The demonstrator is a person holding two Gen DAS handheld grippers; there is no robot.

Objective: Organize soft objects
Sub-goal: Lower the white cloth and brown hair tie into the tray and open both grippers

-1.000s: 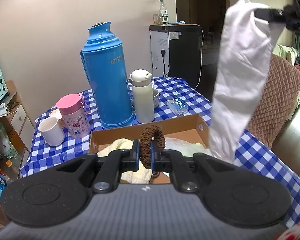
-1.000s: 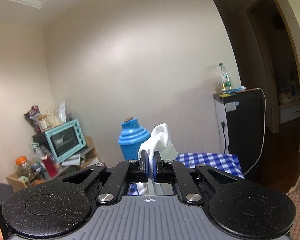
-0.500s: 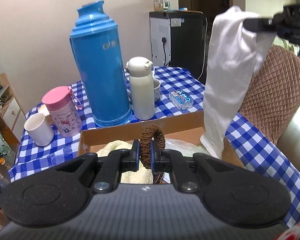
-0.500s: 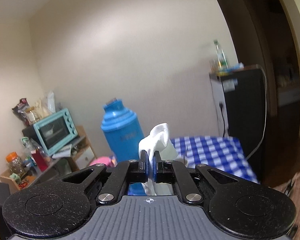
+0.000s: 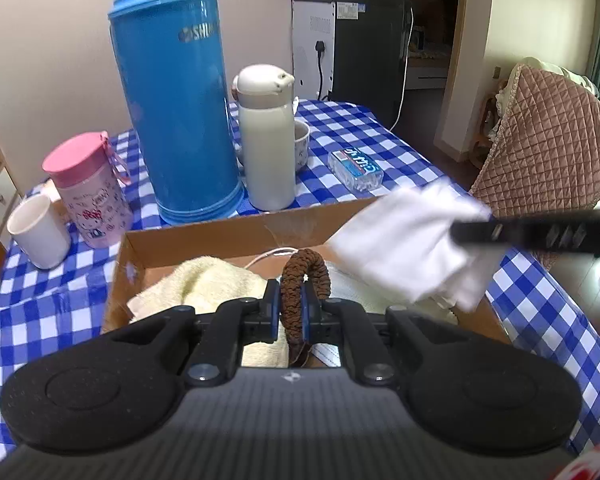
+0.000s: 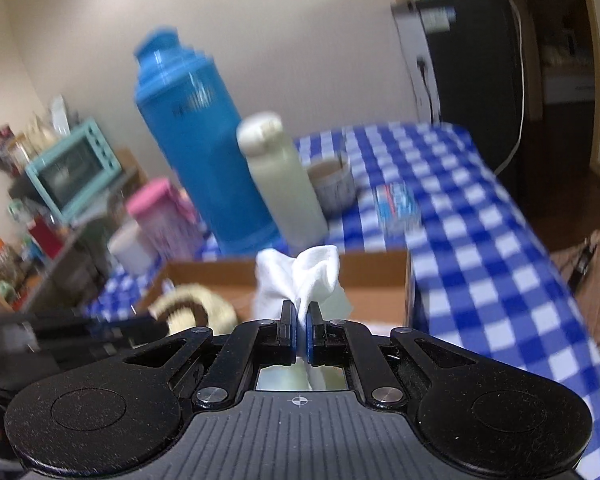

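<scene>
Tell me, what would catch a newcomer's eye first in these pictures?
Probably the tall blue thermos standing on the blue-checked tablecloth, just behind an open cardboard box. Next, two black tongs over that box: the left tongs pinch a brown scrunchie, and the right tongs grip a white cloth.

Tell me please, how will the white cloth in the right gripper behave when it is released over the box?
The white cloth looks floppy: it bunches and sags around the right gripper. It seems light, so it should drop softly into the cardboard box, probably crumpled, not flat. Rolling seems unlikely.
</scene>
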